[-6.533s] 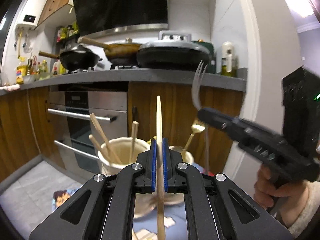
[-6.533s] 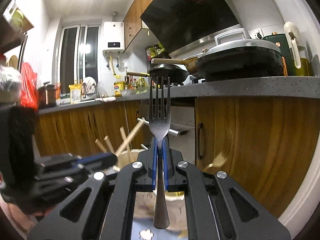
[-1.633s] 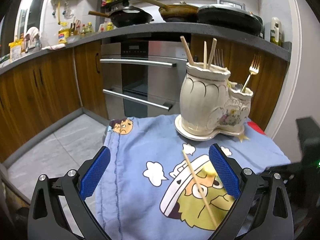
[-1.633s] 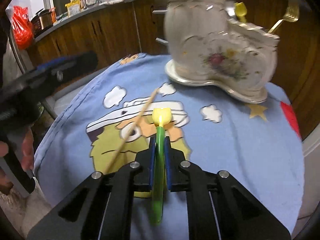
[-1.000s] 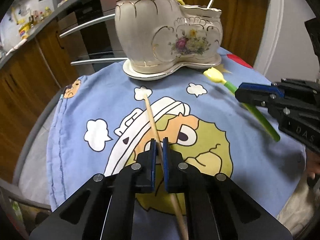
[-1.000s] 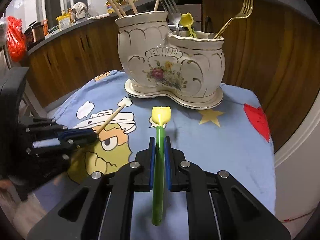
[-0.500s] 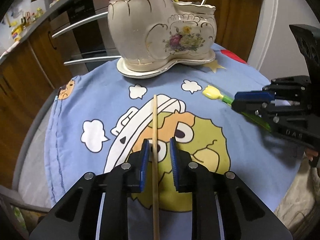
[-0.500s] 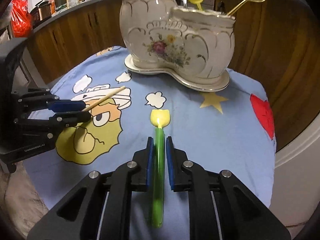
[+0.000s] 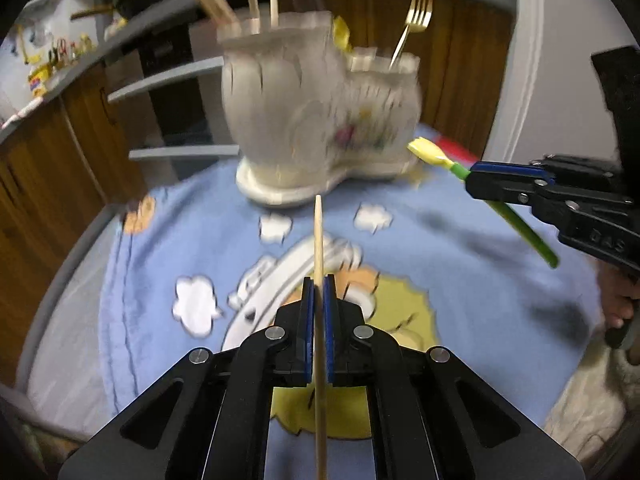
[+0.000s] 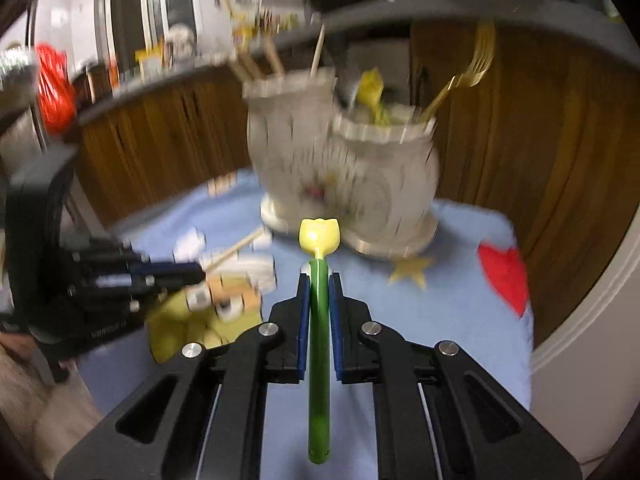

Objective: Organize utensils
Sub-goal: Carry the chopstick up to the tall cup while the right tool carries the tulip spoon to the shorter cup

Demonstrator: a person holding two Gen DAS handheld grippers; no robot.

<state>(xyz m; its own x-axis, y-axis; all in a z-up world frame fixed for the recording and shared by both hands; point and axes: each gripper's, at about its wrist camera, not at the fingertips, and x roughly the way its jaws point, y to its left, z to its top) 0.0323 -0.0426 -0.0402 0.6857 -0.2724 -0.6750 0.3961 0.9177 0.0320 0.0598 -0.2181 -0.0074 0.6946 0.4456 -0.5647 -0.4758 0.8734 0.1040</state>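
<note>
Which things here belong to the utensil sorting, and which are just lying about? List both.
Job:
- wooden chopstick in the left tongs
- tulip-shaped spoon in the right tongs
- ceramic utensil holder
- gold fork in the holder

Lying about:
- cartoon cloth
- red bag

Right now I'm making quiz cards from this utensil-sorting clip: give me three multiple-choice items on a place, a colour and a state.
1. Where does the gold fork stand?
A. in the holder's lower compartment
B. flat on the cloth
C. in the left gripper

2. What colour is the handle of the tulip-shaped utensil?
A. red
B. green
C. black

3. What is the left gripper doing?
A. open and empty
B. shut on a fork
C. shut on the wooden chopstick

Answers:
1 A, its stem drops into the shorter part of the ceramic holder.
2 B, a green stem sits between the right gripper's blue pads.
3 C, the pads close on the stick.
</note>
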